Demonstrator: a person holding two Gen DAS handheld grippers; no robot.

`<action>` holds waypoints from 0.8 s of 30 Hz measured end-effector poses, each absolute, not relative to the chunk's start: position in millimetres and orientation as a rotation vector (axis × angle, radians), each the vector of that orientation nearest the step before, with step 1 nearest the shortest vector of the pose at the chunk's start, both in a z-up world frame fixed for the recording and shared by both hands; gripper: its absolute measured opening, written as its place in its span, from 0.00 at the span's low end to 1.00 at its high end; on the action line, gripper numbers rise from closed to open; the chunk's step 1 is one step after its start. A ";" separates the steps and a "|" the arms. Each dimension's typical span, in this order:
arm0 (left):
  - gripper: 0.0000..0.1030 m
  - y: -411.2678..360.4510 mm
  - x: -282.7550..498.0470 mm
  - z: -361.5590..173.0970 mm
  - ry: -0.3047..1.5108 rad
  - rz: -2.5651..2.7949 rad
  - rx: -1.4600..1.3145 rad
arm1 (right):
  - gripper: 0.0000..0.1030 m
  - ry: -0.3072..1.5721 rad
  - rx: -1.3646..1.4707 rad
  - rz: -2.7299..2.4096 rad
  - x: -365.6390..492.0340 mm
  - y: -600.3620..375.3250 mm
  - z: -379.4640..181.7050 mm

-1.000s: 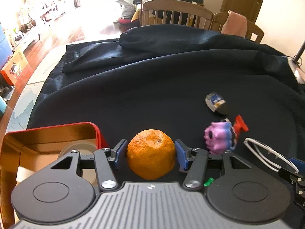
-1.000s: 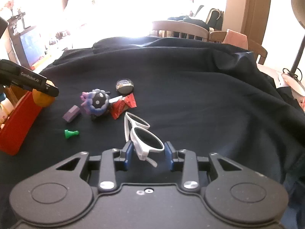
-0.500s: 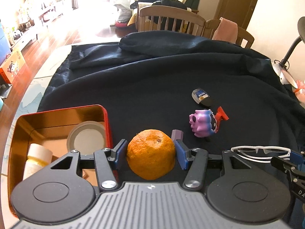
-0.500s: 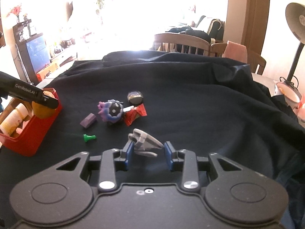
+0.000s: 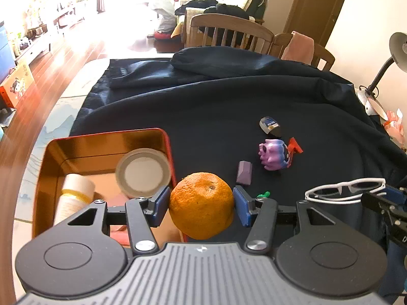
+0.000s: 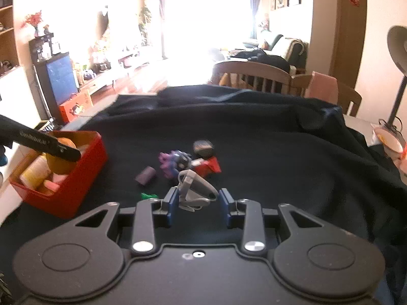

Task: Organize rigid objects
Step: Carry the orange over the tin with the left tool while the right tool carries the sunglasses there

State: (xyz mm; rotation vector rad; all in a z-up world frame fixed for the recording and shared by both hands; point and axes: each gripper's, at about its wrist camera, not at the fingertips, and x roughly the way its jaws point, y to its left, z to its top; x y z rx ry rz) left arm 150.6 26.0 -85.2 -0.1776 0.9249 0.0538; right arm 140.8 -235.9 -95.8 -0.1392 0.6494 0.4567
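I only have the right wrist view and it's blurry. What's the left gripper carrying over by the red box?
Observer: The left gripper is shut on an orange, hanging over the red box rim.
Operator: What's already in the box?
Observer: A round lidded tin and a white bottle with a yellow band.
Operator: Are my sunglasses clear of the table?
Observer: Yes, the white sunglasses sit lifted in the right gripper.

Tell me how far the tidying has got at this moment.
Done: a bottle and round lid lie in the red tin. In hand: left gripper holds the orange, right gripper the white glasses. Left: purple toy, purple block, green piece.
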 end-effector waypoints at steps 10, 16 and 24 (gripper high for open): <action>0.52 62.3 132.1 -67.7 0.888 0.096 -0.202 | 0.32 0.587 -0.157 0.556 134.3 -185.5 -71.5; 0.52 93.9 125.2 -63.3 0.875 0.147 -0.216 | 0.32 0.547 -0.185 0.634 132.4 -143.9 -59.6; 0.52 135.1 127.4 -70.9 0.880 0.208 -0.231 | 0.32 0.511 -0.255 0.730 129.4 -86.8 -56.4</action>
